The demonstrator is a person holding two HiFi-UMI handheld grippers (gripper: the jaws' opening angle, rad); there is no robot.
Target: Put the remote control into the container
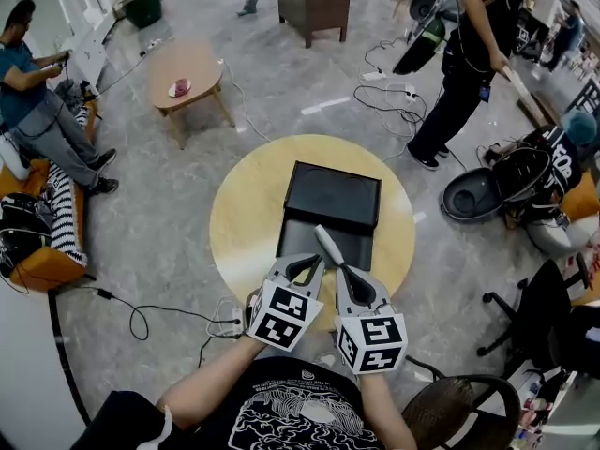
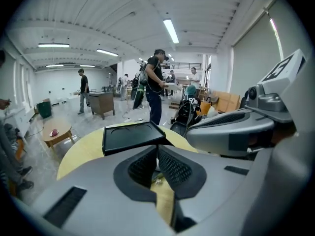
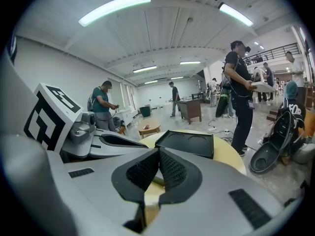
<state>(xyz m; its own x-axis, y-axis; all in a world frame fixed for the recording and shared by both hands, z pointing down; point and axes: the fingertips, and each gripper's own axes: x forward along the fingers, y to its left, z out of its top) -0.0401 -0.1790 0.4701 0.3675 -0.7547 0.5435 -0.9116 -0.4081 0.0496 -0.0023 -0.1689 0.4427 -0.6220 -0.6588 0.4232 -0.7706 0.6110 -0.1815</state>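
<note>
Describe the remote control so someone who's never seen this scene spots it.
Find the round yellow table; an open black container sits at its middle. The remote control is the slim pale bar slanting across the container's near half, just ahead of the right gripper: the only light thing against the black.

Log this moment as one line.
phase: remote control held, not yet in container | right gripper: shut on remote control, at container's near side | left gripper: shut, alongside right | surface: round yellow table
</note>
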